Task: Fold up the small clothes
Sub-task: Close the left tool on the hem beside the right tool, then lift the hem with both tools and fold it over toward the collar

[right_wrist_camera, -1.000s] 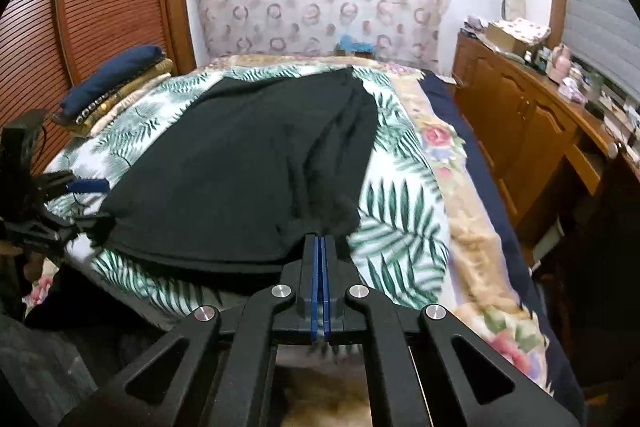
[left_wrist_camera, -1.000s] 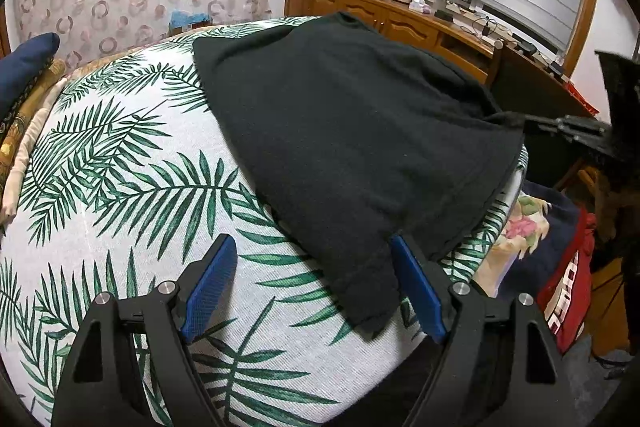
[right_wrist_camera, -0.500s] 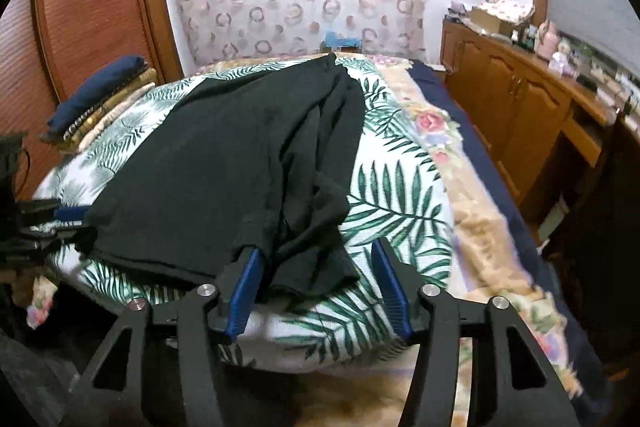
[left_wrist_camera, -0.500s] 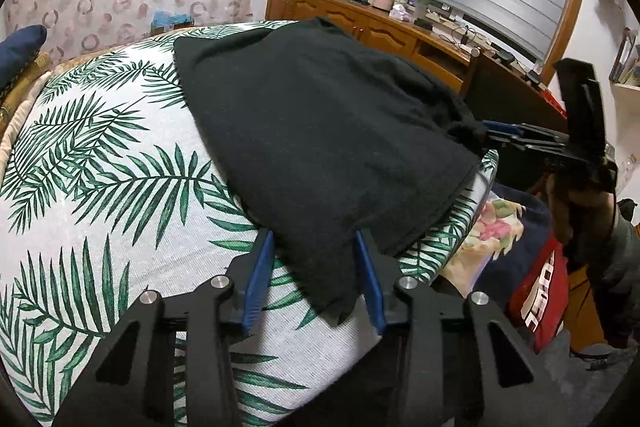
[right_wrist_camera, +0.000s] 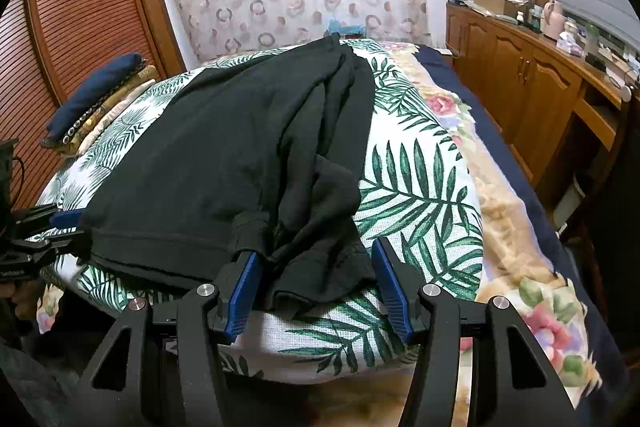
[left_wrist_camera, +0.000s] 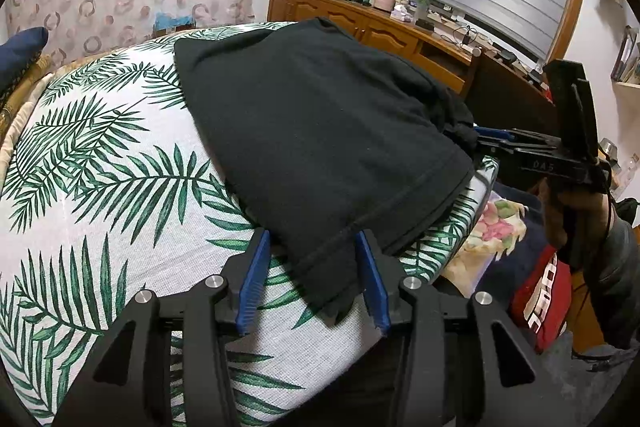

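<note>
Black cloth, the garment (left_wrist_camera: 320,131), lay spread on the palm-print bed (left_wrist_camera: 100,187), its near hem corners between both tools' spread jaws. The left tool (left_wrist_camera: 312,283) had narrowed and the right tool (right_wrist_camera: 316,287) had opened from pressed together. Each should bite deep at its corner, then lift evenly.

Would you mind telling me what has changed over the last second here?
The right hand-held gripper opened from fully shut and now straddles the bunched corner of the black garment. The left hand-held gripper narrowed around the other hem corner; neither pinches yet. The garment stays on the leaf-print cover.
</note>
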Demonstrator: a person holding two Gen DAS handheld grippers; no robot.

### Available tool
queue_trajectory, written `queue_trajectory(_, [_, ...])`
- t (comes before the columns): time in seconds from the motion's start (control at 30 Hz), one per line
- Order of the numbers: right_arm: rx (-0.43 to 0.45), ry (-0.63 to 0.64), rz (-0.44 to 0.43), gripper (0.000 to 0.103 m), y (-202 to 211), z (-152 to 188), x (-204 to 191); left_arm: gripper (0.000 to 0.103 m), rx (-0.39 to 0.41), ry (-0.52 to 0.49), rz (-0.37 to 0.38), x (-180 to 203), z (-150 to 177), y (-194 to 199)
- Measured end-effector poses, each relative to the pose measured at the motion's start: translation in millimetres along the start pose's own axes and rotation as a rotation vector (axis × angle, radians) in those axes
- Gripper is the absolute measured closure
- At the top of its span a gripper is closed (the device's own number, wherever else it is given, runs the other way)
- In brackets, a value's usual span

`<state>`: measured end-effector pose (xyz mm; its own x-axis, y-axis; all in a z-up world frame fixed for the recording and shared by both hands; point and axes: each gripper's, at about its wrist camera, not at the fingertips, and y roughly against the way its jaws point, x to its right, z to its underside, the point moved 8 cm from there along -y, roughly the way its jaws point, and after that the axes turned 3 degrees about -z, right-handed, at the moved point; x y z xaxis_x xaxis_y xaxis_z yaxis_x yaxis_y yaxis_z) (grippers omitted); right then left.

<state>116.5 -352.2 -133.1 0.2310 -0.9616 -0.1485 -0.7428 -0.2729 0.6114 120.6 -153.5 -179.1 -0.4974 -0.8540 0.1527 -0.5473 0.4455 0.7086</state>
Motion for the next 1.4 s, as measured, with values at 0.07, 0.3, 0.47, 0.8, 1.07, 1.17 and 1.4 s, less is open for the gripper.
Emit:
queue_trajectory(0.07, [0.001,0.006,0.003,0.046,-1,0,0,0.06,0.003,-0.004,-0.004,0,0,0])
queue_trajectory(0.3, [-0.009,0.038,-0.071,0.091,-1,3,-16,0.093,0.034,0.006,0.009,3,-4,4])
queue_trajectory(0.47, [0.077,0.015,-0.121,0.092,19,-8,-16,0.095,0.133,0.023,0.022,4,-24,32])
queue_trajectory(0.8, [0.209,0.035,-0.181,0.093,77,-32,-29,0.095,0.293,0.009,0.058,15,-67,101])
queue_trajectory(1.07, [0.239,0.001,-0.204,0.093,80,-47,-23,0.095,0.279,0.025,0.047,-5,-89,85])
queue_trajectory(1.17, [0.246,0.008,-0.202,0.093,71,-63,-26,0.095,0.271,0.033,0.025,-21,-109,72])
queue_trajectory(1.4, [0.249,-0.007,-0.17,0.093,18,-120,-17,0.095,0.239,0.053,-0.028,-59,-153,34])
